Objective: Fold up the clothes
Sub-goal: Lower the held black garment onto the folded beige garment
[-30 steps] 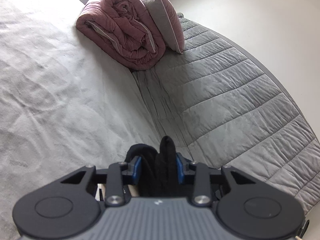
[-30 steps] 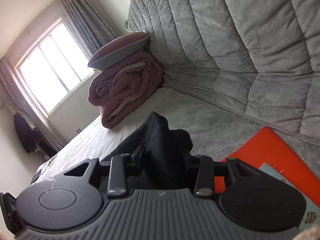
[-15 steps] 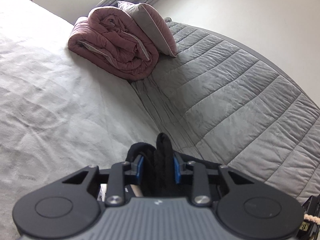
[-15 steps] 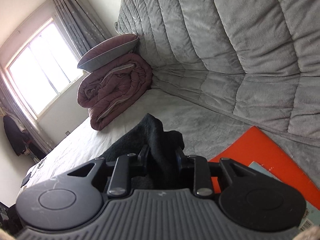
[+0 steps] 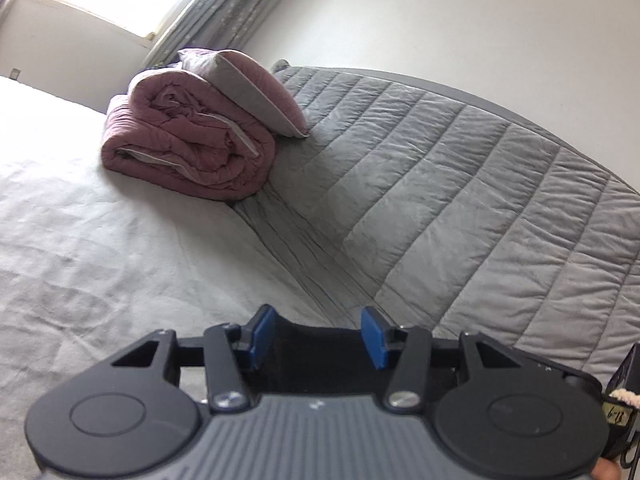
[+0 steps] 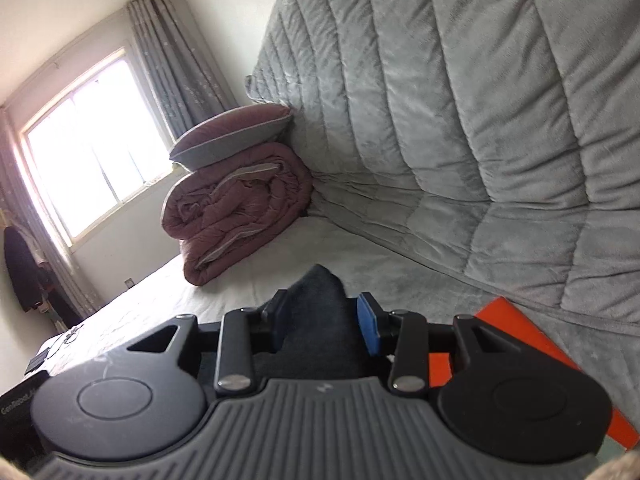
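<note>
While both my grippers sit low over the bed, the left gripper (image 5: pixel 317 330) has just been opening: its blue pads (image 5: pixel 262 336) stand apart at a middling gap, and the black garment (image 5: pixel 316 356) lies slack below and between them with neither pad pressing it, as far as I can tell. On my right gripper (image 6: pixel 326 328) the jaws have also just been opening; a peak of the same dark cloth (image 6: pixel 318 316) sticks up between the fingers. The right-hand blue pad (image 6: pixel 368 330) shows mostly clear at the fabric's edge, the left-hand pad is half hidden behind cloth, so I can't tell if anything is still pinched.

Ahead of the left fingers, pale bed sheet (image 5: pixel 100 248); ahead and right, a grey quilted cover (image 5: pixel 460 200). Far ahead, a rolled pink duvet (image 5: pixel 188 140) with a pillow (image 5: pixel 260 92) lying on top, touching. Just right of the right fingers, an orange board (image 6: pixel 516 336) lies flat on the bed. Window (image 6: pixel 84 152) and curtain (image 6: pixel 176 68) far left of the right fingers.
</note>
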### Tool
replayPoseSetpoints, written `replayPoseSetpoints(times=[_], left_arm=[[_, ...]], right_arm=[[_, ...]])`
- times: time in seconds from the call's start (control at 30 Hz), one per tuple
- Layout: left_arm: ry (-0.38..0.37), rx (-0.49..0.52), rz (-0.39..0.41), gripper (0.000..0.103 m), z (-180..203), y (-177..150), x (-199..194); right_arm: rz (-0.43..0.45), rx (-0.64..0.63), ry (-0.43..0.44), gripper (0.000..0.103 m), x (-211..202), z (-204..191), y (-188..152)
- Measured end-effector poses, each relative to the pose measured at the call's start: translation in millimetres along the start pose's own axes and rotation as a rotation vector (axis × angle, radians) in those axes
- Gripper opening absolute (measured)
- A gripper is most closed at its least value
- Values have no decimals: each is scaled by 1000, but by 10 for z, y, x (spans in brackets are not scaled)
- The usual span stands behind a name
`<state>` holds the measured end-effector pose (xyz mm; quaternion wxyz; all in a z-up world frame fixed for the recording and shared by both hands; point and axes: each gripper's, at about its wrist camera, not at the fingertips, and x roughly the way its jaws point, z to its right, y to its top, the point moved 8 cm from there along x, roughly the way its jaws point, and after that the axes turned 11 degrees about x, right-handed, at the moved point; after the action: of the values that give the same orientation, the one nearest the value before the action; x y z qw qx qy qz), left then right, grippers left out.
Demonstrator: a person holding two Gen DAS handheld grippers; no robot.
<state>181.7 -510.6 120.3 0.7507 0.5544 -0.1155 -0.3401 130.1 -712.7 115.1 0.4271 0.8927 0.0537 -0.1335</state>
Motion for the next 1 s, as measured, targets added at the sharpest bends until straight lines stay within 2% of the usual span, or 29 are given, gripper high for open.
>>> replayPoseSetpoints(times=[0.07,0.13,0.33,0.43,0.53,0.7,0.87,0.97,1.0], left_arm=[[-39,47,-11,55,143,-11,66],[-47,105,-26,55,244,-68,149],[14,156,-88,54,165,-307,338],[31,137,-104,54,62,-405,360],[41,113,-114,53,6,-496,366],[46,136,-109,53,38,-574,352],[42,151,-105,53,63,-597,340],[24,116,-91,54,59,-506,270],[18,105,-83,54,60,-471,236]], right_arm=[[15,-29,45,41,9,-134,-26],[4,-58,72,41,73,-215,-89],[-76,-61,13,41,338,-125,-271],[-100,-75,-3,37,390,-84,-326],[-113,-124,-8,37,394,-126,-371],[-125,-170,-34,37,426,-132,-432],[-118,-192,-49,37,432,-96,-449],[-102,-188,-39,37,383,-106,-422],[-97,-179,-34,41,350,-113,-398]])
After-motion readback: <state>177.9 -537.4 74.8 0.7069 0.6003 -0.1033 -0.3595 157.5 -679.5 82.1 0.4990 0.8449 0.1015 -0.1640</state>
